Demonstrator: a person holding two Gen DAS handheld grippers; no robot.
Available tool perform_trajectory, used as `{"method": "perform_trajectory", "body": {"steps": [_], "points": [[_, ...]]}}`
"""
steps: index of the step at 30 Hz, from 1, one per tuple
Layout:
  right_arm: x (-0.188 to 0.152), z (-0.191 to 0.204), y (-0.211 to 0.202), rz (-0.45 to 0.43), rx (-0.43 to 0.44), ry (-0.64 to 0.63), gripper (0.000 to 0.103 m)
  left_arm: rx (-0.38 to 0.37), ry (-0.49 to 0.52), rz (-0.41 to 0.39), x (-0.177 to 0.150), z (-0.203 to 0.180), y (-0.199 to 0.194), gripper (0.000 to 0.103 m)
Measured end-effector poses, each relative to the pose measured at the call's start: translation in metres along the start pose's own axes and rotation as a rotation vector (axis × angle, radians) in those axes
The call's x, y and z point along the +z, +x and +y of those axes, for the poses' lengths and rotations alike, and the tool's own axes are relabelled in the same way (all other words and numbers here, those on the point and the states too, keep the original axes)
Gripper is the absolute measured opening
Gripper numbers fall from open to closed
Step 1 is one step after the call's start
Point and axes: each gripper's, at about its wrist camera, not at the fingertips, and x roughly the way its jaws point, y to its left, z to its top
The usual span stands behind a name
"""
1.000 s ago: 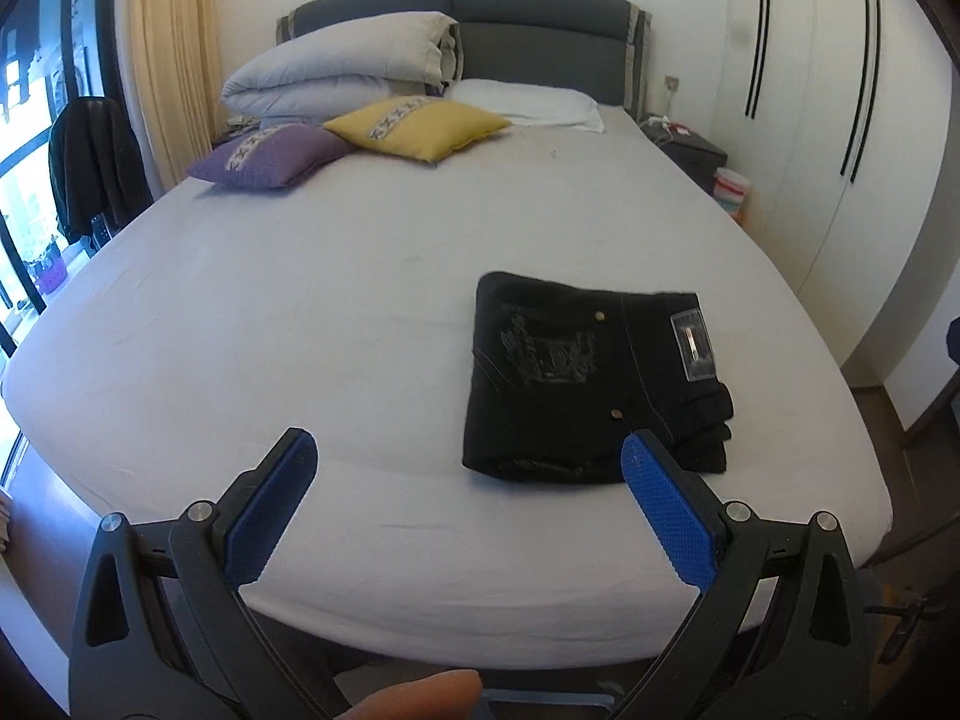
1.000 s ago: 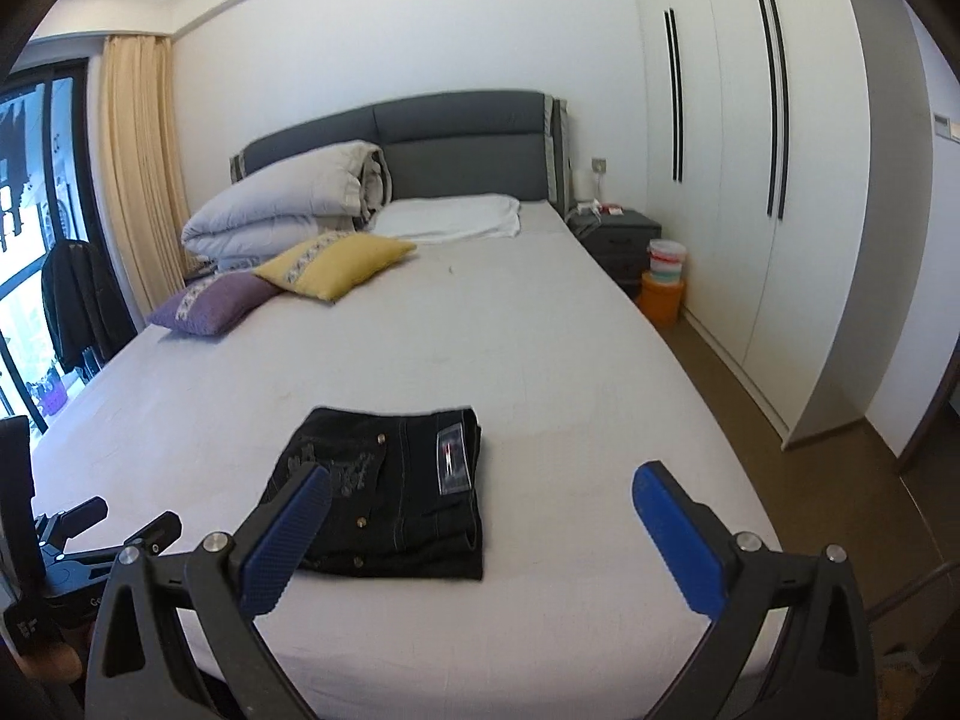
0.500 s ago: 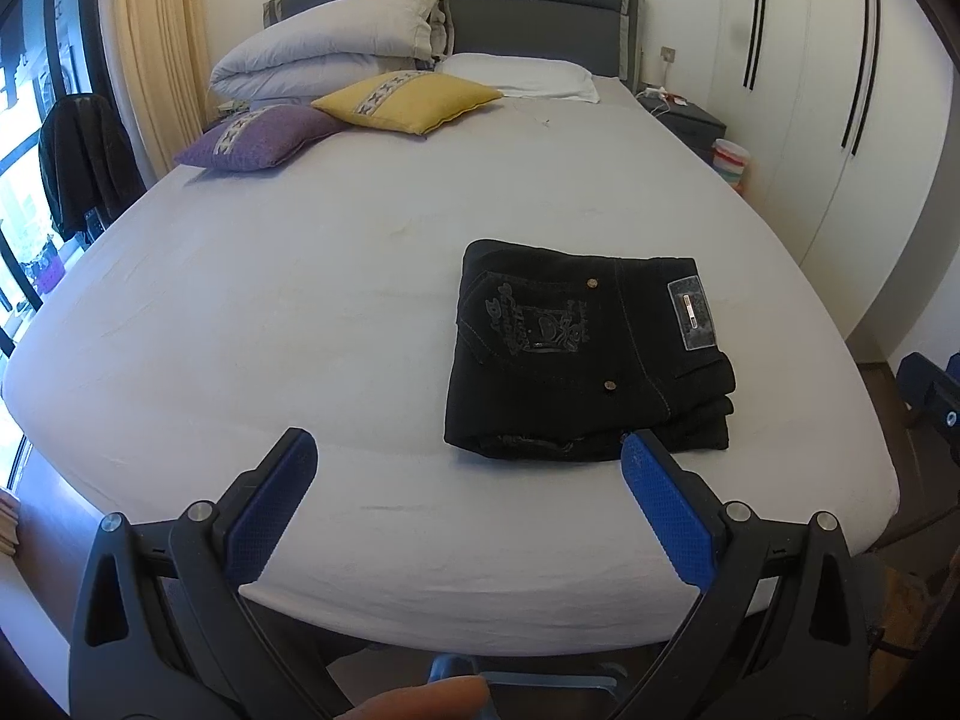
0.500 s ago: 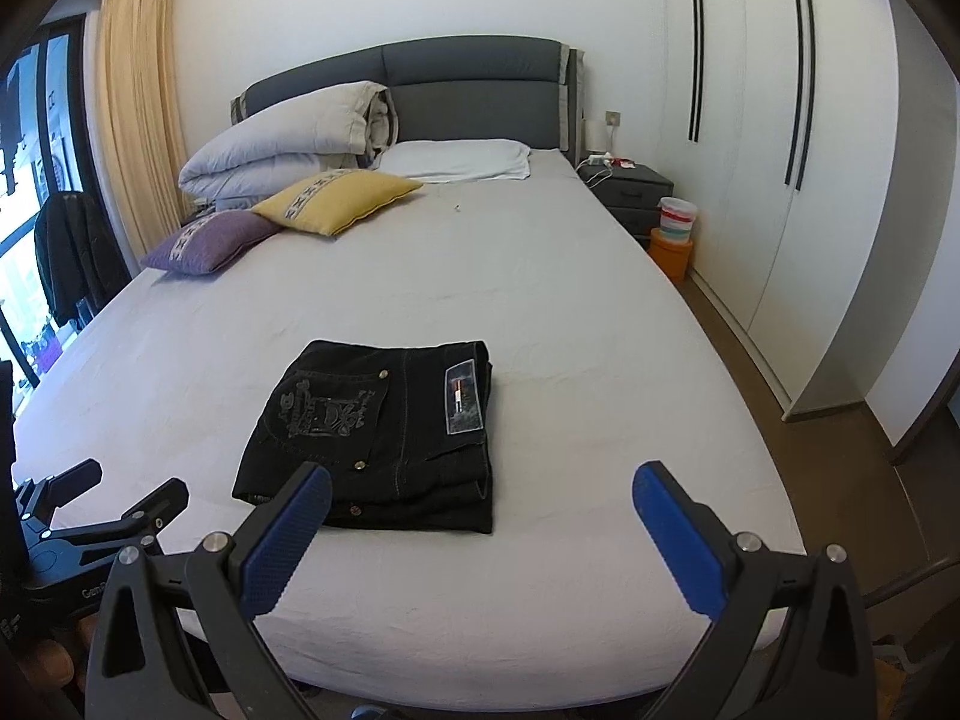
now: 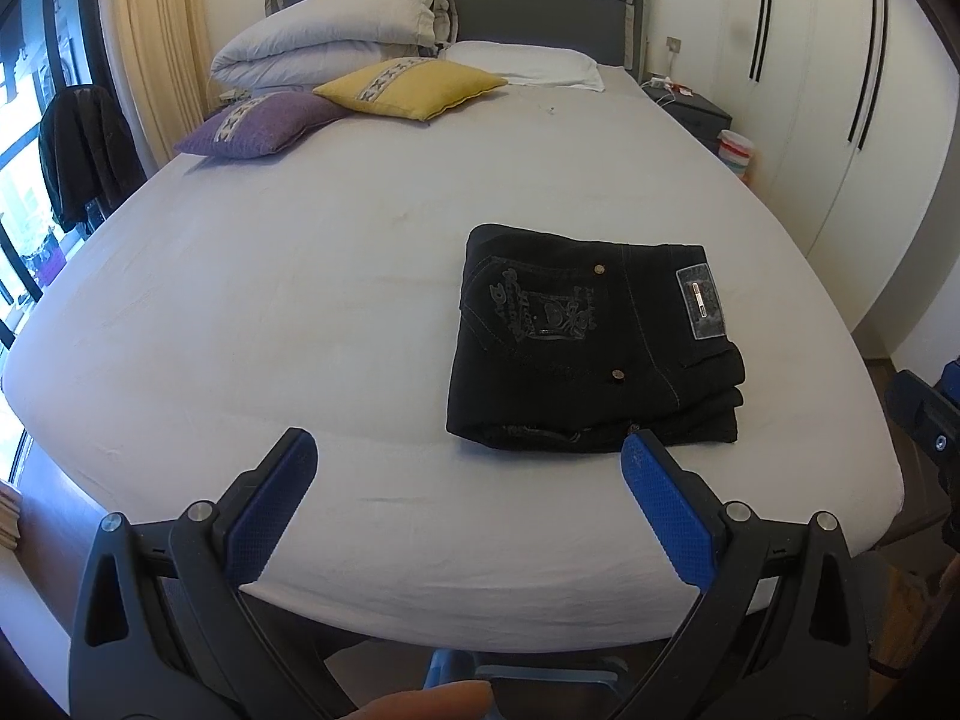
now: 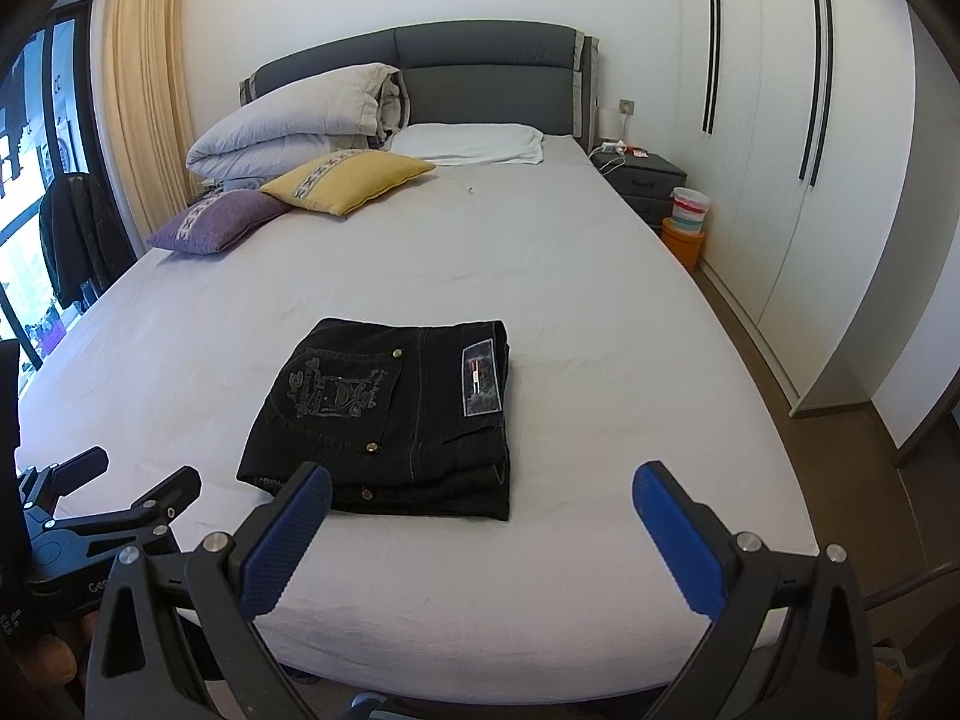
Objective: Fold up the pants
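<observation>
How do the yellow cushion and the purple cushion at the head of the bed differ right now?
The yellow cushion lies nearer the bed's middle, its corner reaching toward the white pillow; the purple cushion lies nearer the window-side edge. The yellow one partly overlaps the purple one. Both are square, with a patterned band, and rest in front of the folded duvet.

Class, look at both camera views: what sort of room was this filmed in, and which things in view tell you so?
Almost certainly a home bedroom. A large bed with a padded grey headboard fills the room, pillows and cushions lie at its head, and a tall white wardrobe lines one wall. Folded black pants lie on the sheet.
</observation>
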Motion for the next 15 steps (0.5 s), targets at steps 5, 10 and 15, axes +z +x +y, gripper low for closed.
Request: {"method": "perform_trajectory", "body": {"steps": [5,10,15], "points": [[-0.0013,0.002,0.003,0.007,0.002,-0.005,0.103,-0.004,-0.001,0.007,-0.0017,-0.0005,0.0034,0.103],[-0.003,0.003,0.0048,0.014,0.003,-0.007,0.103,-0.004,-0.003,0.01,-0.0025,0.0006,0.0056,0.103],[-0.0058,0.0043,0.0074,0.025,0.004,-0.006,0.103,-0.004,-0.002,0.013,-0.0032,0.0006,0.007,0.103]]}}
